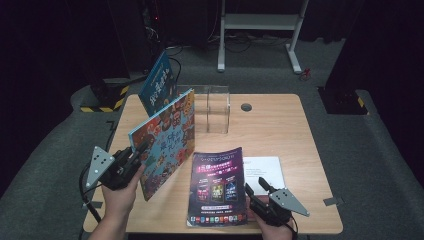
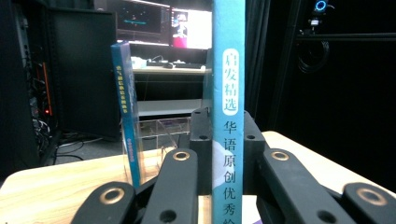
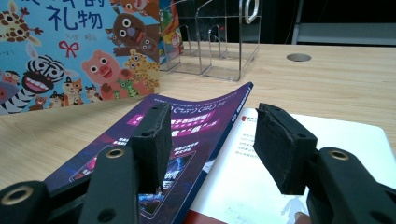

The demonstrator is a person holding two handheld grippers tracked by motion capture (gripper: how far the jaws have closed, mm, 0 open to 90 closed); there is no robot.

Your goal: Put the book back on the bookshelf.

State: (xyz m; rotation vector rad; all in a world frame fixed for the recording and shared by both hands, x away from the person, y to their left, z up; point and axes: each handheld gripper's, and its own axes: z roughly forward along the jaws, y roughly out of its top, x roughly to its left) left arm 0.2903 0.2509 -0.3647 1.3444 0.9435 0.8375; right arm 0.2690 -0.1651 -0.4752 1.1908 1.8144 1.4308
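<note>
the clear acrylic rack (image 1: 218, 109) holds a blue book (image 1: 159, 82) at its left end. left tongs (image 1: 139, 151) pinch the animal picture book (image 1: 167, 140); right tongs (image 1: 256, 187) stand spread over the purple magazine (image 1: 217, 187).

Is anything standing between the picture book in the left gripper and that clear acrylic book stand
Nothing visible blocks it. The left gripper holds the picture book by its spine, raised on edge; bare table lies between it and the acrylic stand. A blue book already leans at the stand's left end.
</note>
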